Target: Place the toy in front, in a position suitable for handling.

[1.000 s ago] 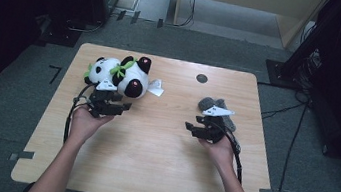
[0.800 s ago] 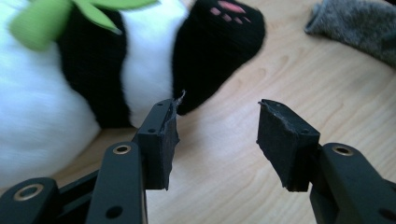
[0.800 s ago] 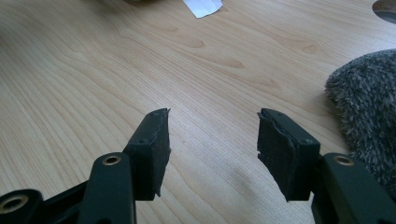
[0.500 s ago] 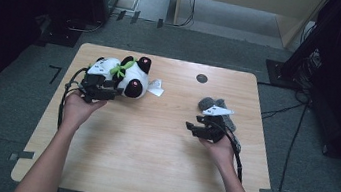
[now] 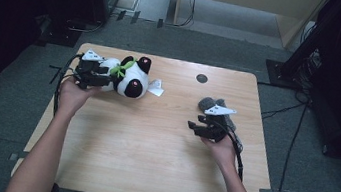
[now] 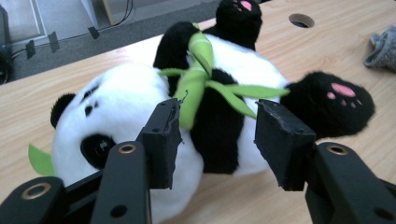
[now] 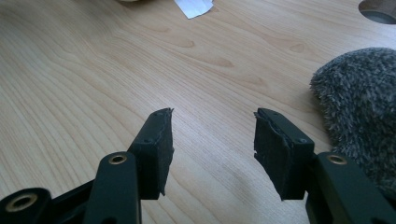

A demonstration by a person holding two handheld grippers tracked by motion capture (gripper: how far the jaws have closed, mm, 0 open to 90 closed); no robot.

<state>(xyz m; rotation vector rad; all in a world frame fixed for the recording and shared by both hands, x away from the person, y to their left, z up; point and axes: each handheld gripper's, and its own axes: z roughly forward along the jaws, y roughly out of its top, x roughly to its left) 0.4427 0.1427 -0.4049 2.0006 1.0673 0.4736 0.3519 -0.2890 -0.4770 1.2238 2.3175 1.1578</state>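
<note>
The left gripper had swung from the panda's near side round to its 9 o'clock end at the table's far-left corner, while the panda itself lay where it had been, on its back at about 10 o'clock from the table's middle, paws up. In the left gripper view the jaws stood apart on either side of the panda's middle, where the green leaf bow was tied; they had just been closing, yet the pads did not look pressed into the plush, so the grip seemed not yet made. That shift reads as lining up for a grasp across the body: the approach was done, and the squeeze was what remained.

The right gripper had kept its place at about 3 o'clock, with the grey cloth just beyond it at its 12 o'clock. In the right gripper view its jaws were parted over bare wood with nothing between them, though they too had just been narrowing; the cloth lay off to the right of them, outside the gap. A white tag lay at the panda's 3 o'clock side. My judgement is that the right side was only waiting.
</note>
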